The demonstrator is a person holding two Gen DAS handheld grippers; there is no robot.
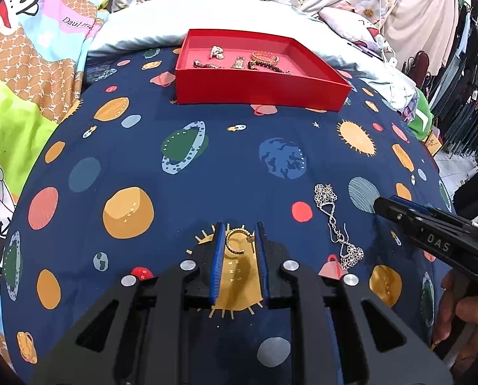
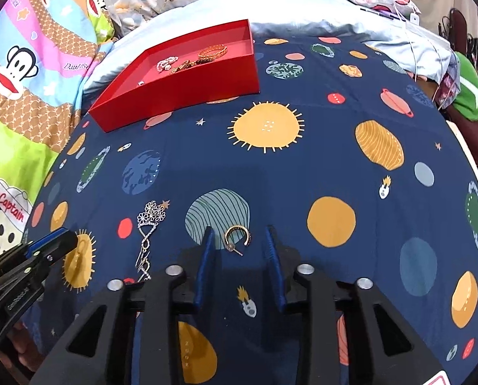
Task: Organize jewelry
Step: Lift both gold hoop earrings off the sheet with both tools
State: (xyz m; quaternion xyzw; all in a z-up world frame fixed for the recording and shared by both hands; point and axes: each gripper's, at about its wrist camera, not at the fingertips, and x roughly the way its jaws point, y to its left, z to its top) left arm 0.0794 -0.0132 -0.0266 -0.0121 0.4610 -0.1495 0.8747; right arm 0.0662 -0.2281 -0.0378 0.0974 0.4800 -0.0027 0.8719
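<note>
At lower centre of the left wrist view, the left gripper has its jaws narrowed around a gold hoop earring, touching or nearly so. At lower centre of the right wrist view, the right gripper stands wide apart around a second gold hoop, gripping nothing. The red box sits in the upper centre, silver flower earrings at right.

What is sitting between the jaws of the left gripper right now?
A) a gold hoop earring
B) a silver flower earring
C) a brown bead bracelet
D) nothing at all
A: in the left wrist view a gold hoop earring lies on the bedsheet between the open jaws of the left gripper.
</note>
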